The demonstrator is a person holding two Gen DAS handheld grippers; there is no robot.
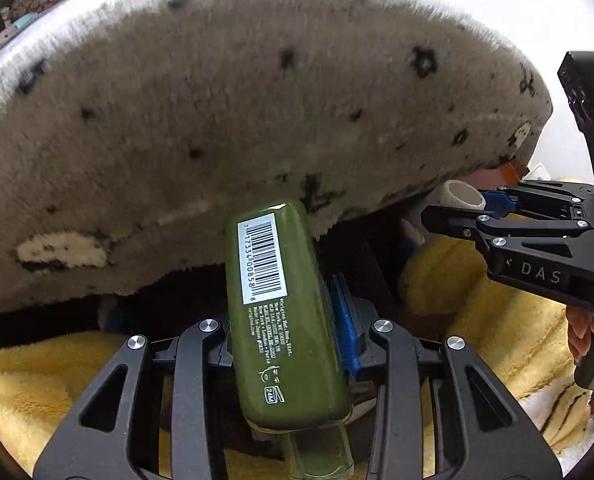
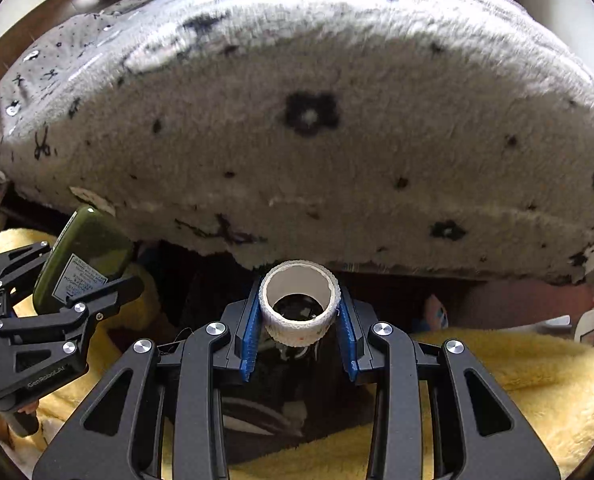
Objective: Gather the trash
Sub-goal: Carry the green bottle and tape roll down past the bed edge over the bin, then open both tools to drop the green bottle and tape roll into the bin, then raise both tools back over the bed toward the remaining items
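The left gripper (image 1: 285, 344) has its jaws closed on an olive green bottle (image 1: 281, 304), which stands between the blue pads with the barcode end pointing away. To the right, the right gripper (image 2: 299, 332) grips a white tape roll (image 2: 300, 304), its open core facing the camera. Directly ahead of both hangs a grey fluffy blanket (image 2: 297, 160) with dark flower marks, blocking the view. Below lies a yellow plush cover (image 2: 517, 376).

A barcode numbered 7 17334 00858 8 and a "24M" symbol are printed on the green bottle (image 1: 281, 304); "DAS" is marked on the right gripper (image 1: 493, 204), "GenRobot.AI" on the left gripper (image 2: 93, 280).
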